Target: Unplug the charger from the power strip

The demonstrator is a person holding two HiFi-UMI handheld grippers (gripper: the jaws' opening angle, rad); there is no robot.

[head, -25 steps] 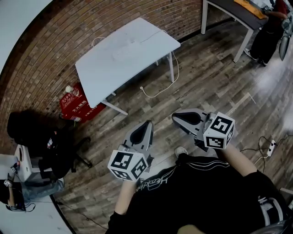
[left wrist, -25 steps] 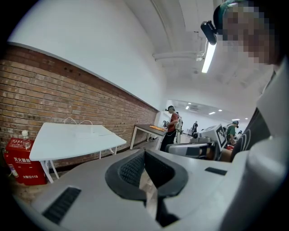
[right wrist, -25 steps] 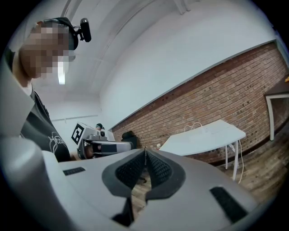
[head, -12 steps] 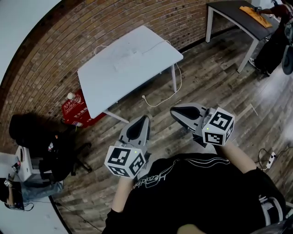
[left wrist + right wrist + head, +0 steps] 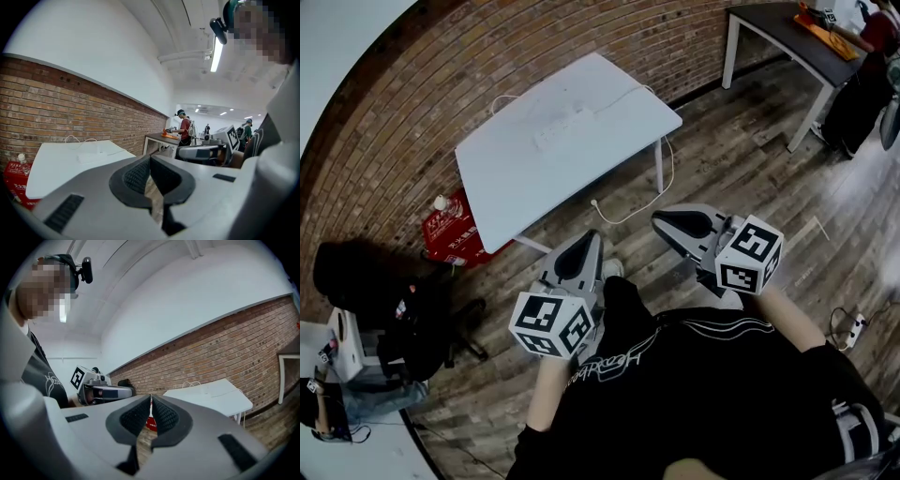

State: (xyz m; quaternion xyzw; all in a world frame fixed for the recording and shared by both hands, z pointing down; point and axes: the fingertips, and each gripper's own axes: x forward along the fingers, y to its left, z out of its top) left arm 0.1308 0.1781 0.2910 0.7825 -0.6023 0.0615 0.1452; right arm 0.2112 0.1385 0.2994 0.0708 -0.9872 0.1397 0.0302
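While well apart from the white table [image 5: 614,112], had left gripper [image 5: 589,242] and right gripper [image 5: 664,221] both pressed closed on nothing. Found the power strip [image 5: 558,127] lying on that tabletop, cable [image 5: 667,173] draped off its edge. Judged the charger light, hard-shelled, tight in its socket; best pinched by the body, strip pinned. Could not single out the charger itself.

We cannot tell whether anything is plugged into the power strip [image 5: 558,127]. At 11 o'clock in the head view it is a pale blur on the white table [image 5: 502,178], too small to tell plug from socket. At 2 o'clock the frame's edge cuts off a person in dark clothes [image 5: 853,84], and at 1 o'clock the dark table [image 5: 769,23]. At 8 o'clock a second person [image 5: 375,398] is cropped too.
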